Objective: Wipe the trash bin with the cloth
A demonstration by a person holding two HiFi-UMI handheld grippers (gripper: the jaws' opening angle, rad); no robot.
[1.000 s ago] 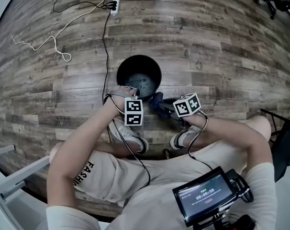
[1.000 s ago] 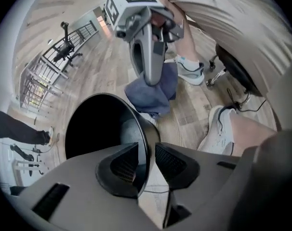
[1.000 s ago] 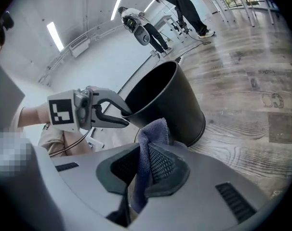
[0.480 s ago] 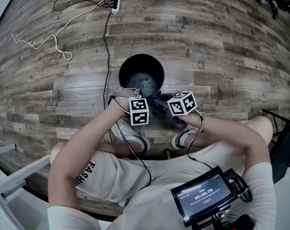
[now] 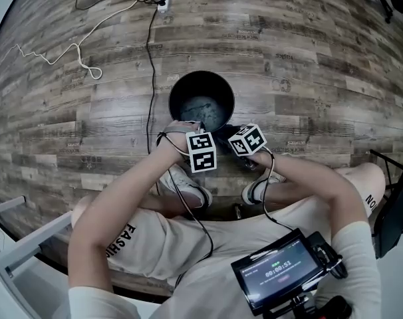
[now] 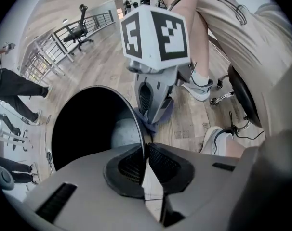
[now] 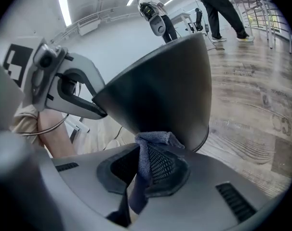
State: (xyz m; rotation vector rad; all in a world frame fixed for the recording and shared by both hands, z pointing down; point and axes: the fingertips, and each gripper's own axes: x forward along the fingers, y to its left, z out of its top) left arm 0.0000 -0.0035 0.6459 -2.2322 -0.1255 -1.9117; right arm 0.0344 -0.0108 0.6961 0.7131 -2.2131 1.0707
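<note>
Wood floor (image 5: 308,58) lay under the bin (image 5: 173,98). On its near rim the left gripper's (image 6: 146,165) jaws were closing, the rim between them. Beside it, the right gripper (image 7: 143,165) pinched the cloth (image 7: 153,138).

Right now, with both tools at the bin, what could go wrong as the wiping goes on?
The left tool is closing its jaws on only the thin rim of the trash bin, which may tip or slip free under wiping pressure. The right tool pinches just a fold of the cloth, which could pull out against the wall.
</note>
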